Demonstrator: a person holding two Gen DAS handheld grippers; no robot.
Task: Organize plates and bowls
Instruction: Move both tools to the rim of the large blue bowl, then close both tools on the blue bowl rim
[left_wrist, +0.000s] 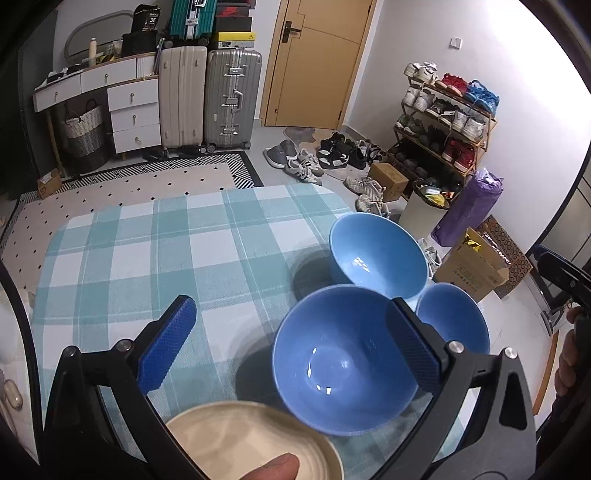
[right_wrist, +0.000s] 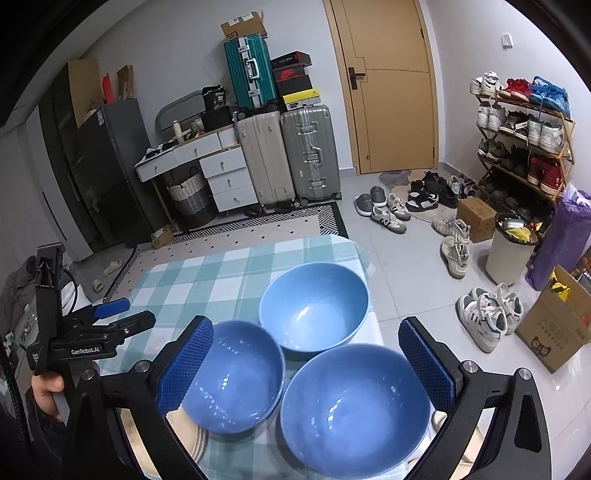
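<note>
Both hands hold level: left gripper (left_wrist: 291, 347) spread wide over the cream plate (left_wrist: 251, 439), right gripper (right_wrist: 306, 365) gaping above three blue bowls (right_wrist: 354, 410) clustered on the checked tablecloth (left_wrist: 147, 258).

Both feeds come through evenly lit and fairly bright, with a cool white indoor cast. Overhead light seems the source: I see small white glints inside each blue bowl (right_wrist: 356, 410), and soft dark shadows on the checked cloth (left_wrist: 147, 251) just left of the bowls in the left wrist view. The white floor tiles (right_wrist: 406, 258) beyond my jaws look slightly washed out. Fisheye bending is strong; the door (right_wrist: 391, 85) and the shoe rack (right_wrist: 524, 147) curve toward the black circular rim. The beige plate (left_wrist: 240, 439) below my left jaws is blurred, and a fingertip (left_wrist: 273, 467) there is soft too.
</note>
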